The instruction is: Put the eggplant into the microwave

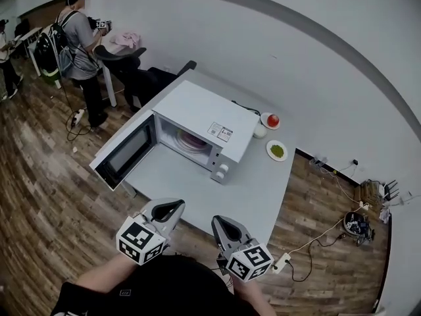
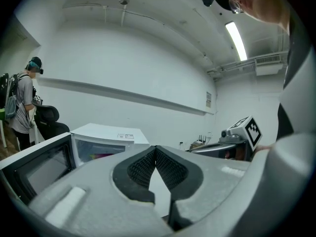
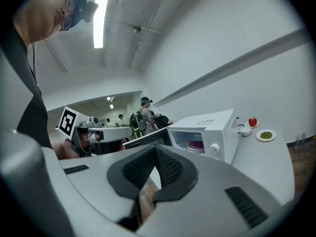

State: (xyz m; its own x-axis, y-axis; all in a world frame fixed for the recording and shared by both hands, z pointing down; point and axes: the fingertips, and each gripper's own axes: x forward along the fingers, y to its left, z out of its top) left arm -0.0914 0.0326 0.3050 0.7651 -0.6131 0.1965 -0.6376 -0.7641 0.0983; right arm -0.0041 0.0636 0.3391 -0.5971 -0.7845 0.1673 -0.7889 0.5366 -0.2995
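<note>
**A:** What could go wrong from here?

**B:** Going from the left, the door (image 1: 125, 153) stands wide open at centre left of the head view. If it has to be closed, a hard shove with a shut gripper could slide the microwave (image 1: 204, 114) across the smooth table (image 1: 197, 183). It could also make the door bounce open again. At the right, small dishes (image 1: 273, 137) sit just beside the microwave, and a sideways jolt might knock them.

**A:** And the grippers?

**B:** The left gripper (image 1: 168, 210) has its jaws together with nothing between them, and its own view shows the pads (image 2: 143, 167) meeting at the tips. The right gripper (image 1: 223, 226) is closed and empty too. With both shut, neither can pick anything up until it opens.

**A:** Where is the eggplant?

**B:** In the right gripper view a purple shape shows inside the microwave on a pink plate (image 1: 191, 141). I take it for the eggplant (image 3: 196, 145), though it is too small to be sure. It lies well apart from both pairs of jaws. They hang at the bottom of the head view, near the person's body, and the cavity sits above them at centre frame. My guess is that the placing is done.
</note>
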